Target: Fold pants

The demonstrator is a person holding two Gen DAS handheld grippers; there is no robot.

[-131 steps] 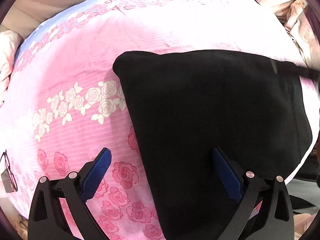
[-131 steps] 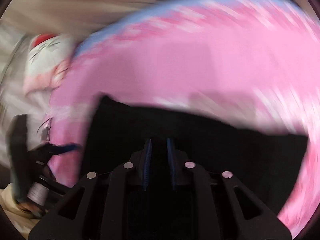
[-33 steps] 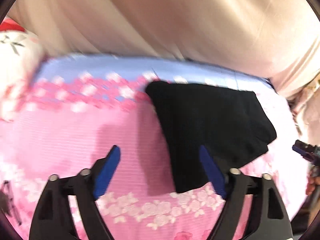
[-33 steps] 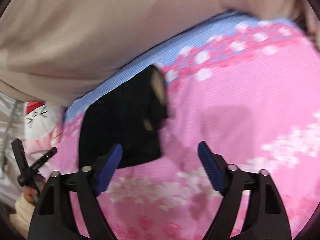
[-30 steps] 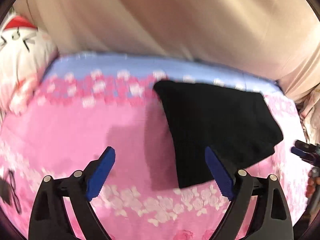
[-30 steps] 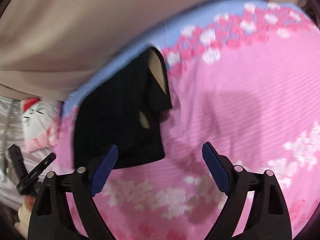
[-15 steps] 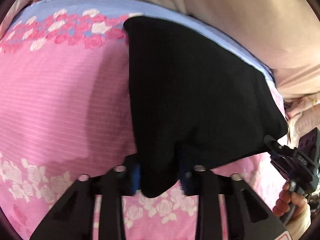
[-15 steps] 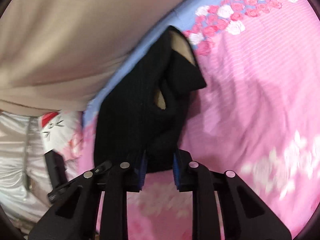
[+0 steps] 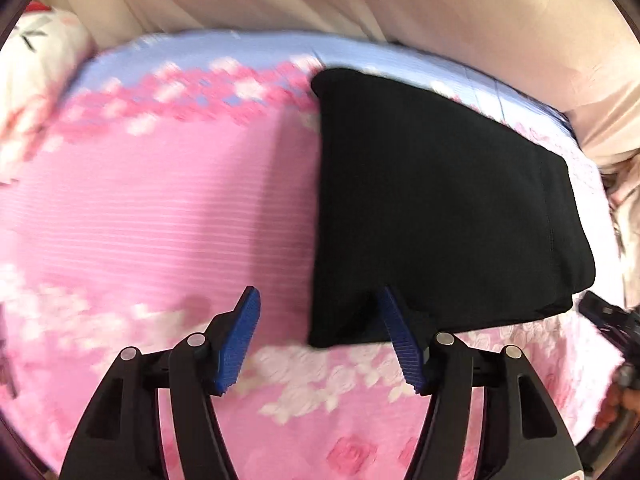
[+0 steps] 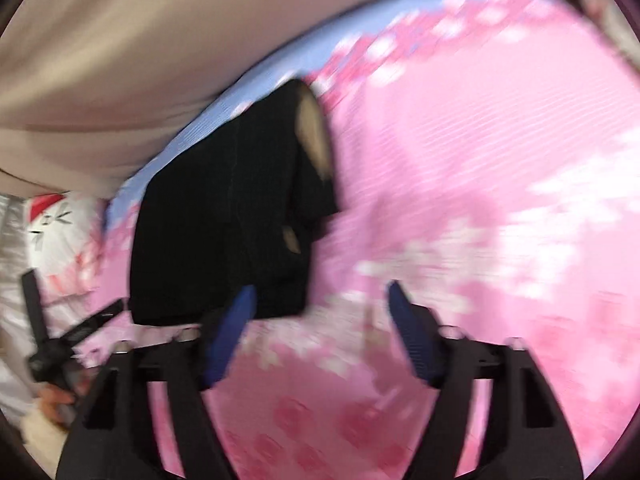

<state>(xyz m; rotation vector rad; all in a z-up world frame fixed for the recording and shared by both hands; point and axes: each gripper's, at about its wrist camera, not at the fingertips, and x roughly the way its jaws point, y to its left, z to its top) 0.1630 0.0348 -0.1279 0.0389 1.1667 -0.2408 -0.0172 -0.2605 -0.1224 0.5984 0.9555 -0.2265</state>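
The black pants (image 9: 432, 216) lie folded into a thick rectangle on the pink floral bedsheet (image 9: 160, 216), near its blue far border. My left gripper (image 9: 320, 336) is open, its blue pads astride the near left corner of the pants, holding nothing. In the blurred right wrist view the pants (image 10: 224, 216) show a tan lining at their open right end. My right gripper (image 10: 320, 332) is open and empty at their near right corner.
A beige curtain (image 9: 360, 4) hangs behind the bed. A white cartoon pillow (image 9: 36, 52) lies at the far left. The other gripper and hand show at the right edge (image 9: 616, 344) and, in the right wrist view, at the left edge (image 10: 56, 344).
Half a second ago both grippers were shut on the near edge of the pants. Both have opened and let go, and drawn back slightly. The pants now rest flat.
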